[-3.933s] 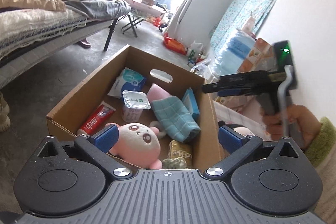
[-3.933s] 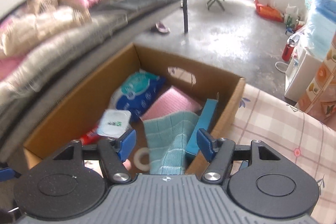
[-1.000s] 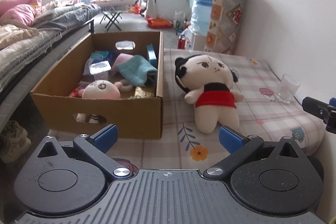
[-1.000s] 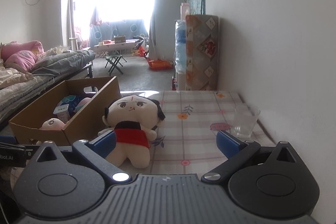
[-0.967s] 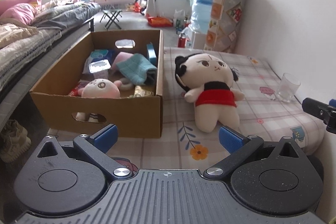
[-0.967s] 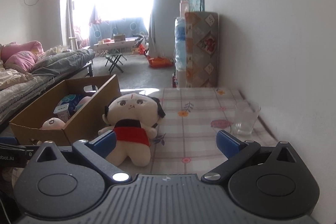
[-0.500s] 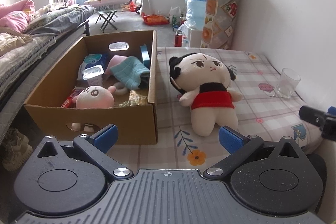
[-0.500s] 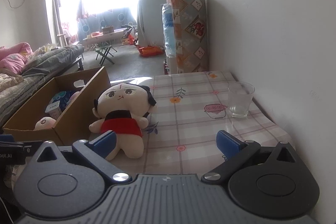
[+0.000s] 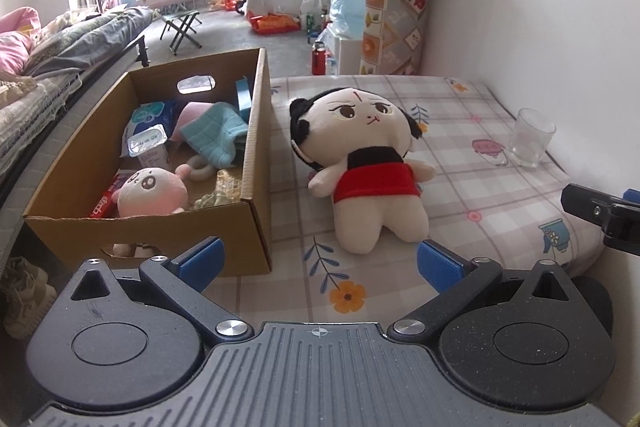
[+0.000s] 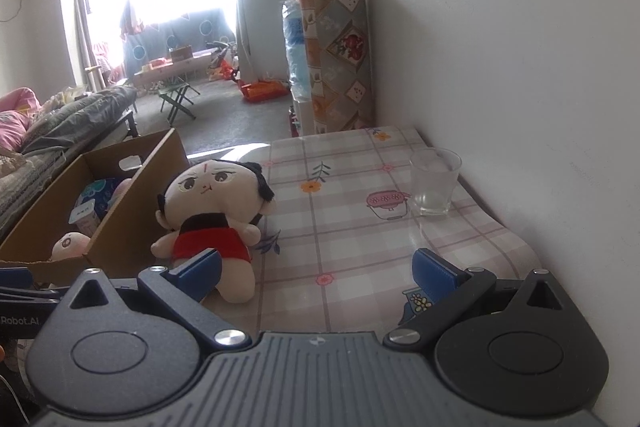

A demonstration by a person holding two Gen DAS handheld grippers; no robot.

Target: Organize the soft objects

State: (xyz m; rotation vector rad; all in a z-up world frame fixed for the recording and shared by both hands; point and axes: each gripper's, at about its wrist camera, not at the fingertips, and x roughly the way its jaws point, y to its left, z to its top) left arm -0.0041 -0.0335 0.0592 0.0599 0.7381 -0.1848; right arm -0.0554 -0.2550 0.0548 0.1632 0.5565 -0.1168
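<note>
Both wide and unloaded: left hand-held gripper (image 9: 318,261) and right hand-held gripper (image 10: 316,273), above the worktop's (image 9: 472,163) near edge. Doll (image 9: 366,163) flat mid-worktop, touching cardboard box (image 9: 256,163) at the left edge; pink plush (image 9: 150,193) inside, half hidden. Glass (image 10: 434,183) near the right edge.

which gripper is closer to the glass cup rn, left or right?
Right, by the look of it. The right gripper sits on the cup's side of the table, with the glass cup ahead and to its right. The left gripper faces the plush doll, cup far right.
</note>
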